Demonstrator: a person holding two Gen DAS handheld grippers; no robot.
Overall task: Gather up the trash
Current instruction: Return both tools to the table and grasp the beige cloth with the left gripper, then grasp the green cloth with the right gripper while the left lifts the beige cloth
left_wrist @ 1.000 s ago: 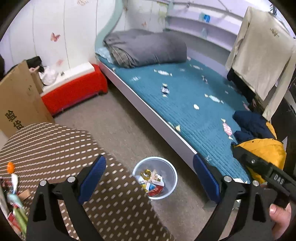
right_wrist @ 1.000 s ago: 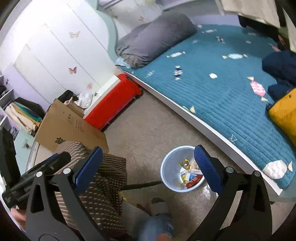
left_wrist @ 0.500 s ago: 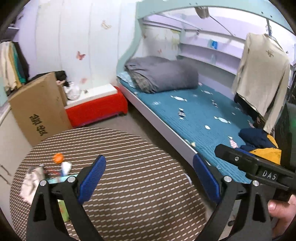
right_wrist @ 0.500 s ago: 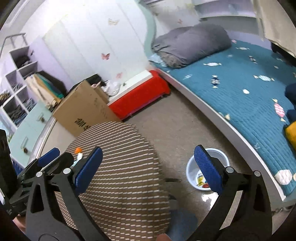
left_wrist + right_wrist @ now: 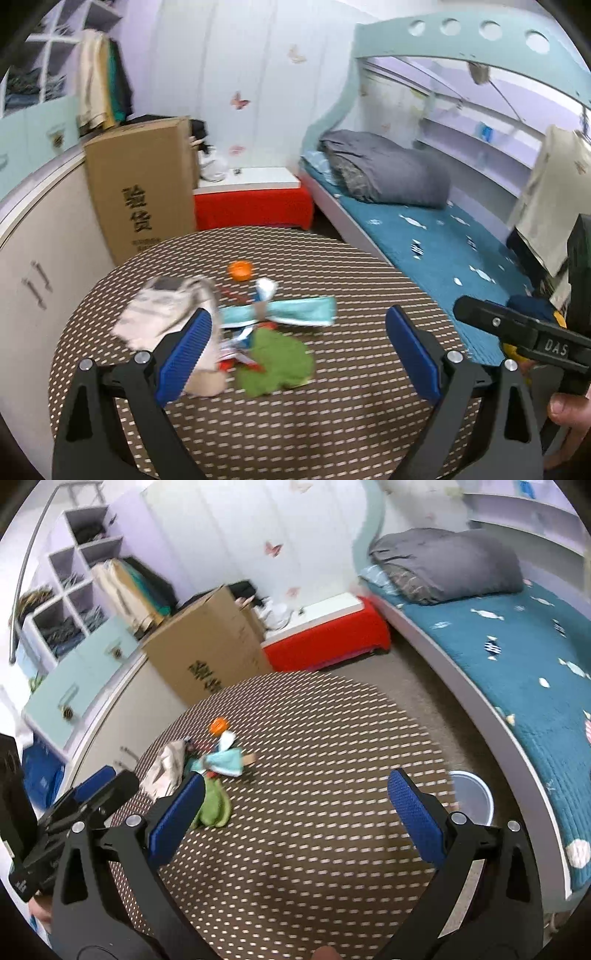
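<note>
Both tools wide open and empty; trash pile (image 5: 236,332) sits lower-left by the left tool (image 5: 299,347), so it's closer than the right tool (image 5: 295,812).

Your left tongs (image 5: 299,345) hang over the table (image 5: 332,413) | trash pile (image 5: 236,325) lies on it just ahead, by the left finger | box (image 5: 142,188) stands behind the table | bed (image 5: 436,236) lies right | bin (image 5: 474,801) sits on the floor right of your right tongs (image 5: 295,814)
</note>
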